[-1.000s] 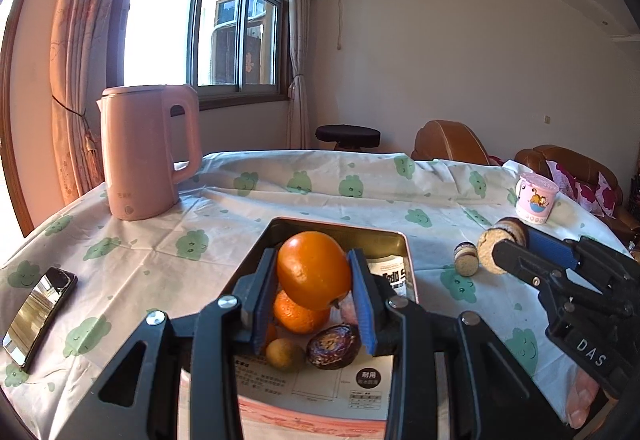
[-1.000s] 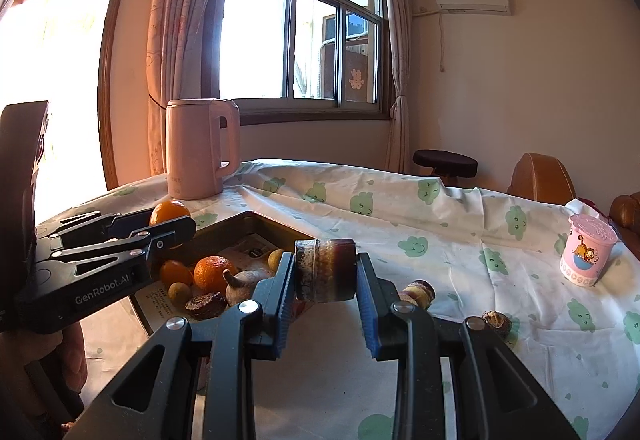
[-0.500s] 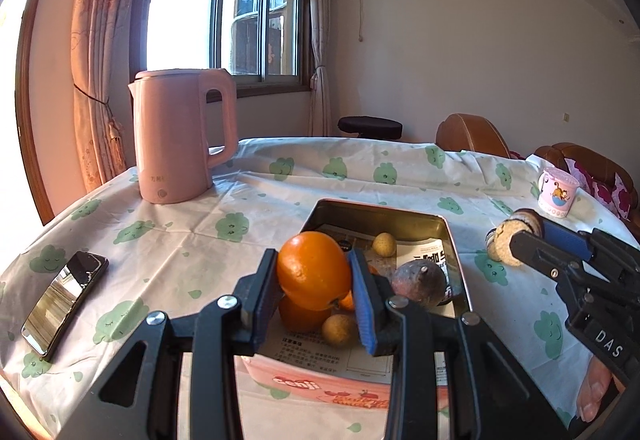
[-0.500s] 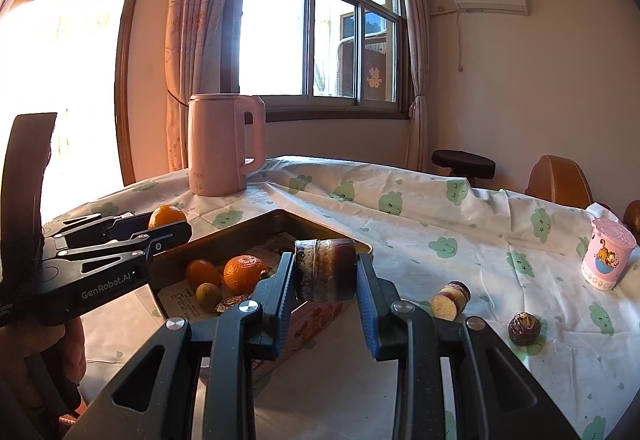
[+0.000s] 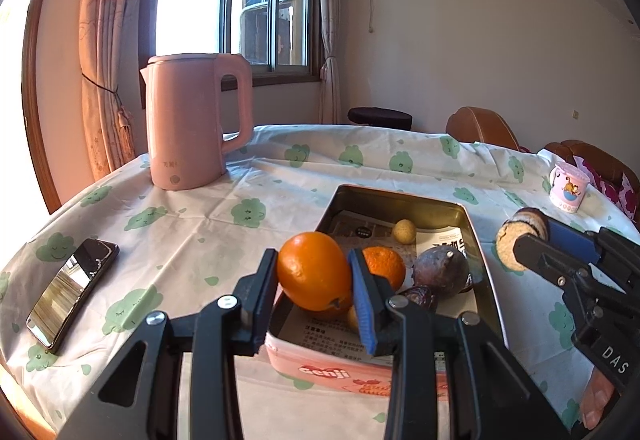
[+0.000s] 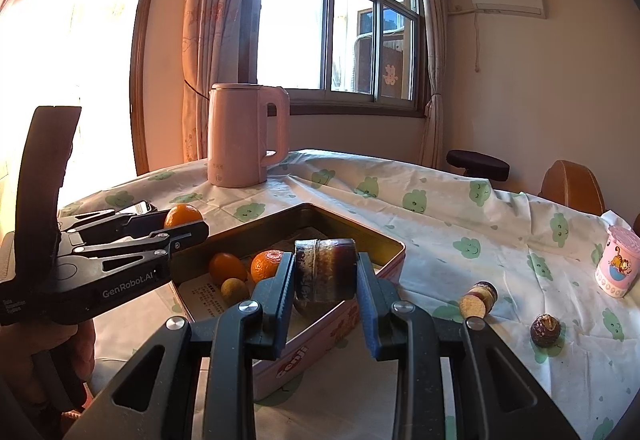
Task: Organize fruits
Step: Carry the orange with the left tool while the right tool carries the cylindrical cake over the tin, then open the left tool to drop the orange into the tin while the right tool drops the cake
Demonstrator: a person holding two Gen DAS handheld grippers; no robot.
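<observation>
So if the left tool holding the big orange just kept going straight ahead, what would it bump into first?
Probably the fruit in the tin: the left tool, shut on the orange, points over its near end, where the small orange lies just beyond. Depth is hard to judge, so it might pass above.

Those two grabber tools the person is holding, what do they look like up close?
Both are black plastic frames with triangular cut-outs and silver screw heads. The left gripper has one plain black finger and one blue ribbed pad; its side reads "GenRobot.AI". The right gripper has ribbed blue pads and white letters "DAS" on its side. No cables show; a bare fingertip shows behind each.
</observation>
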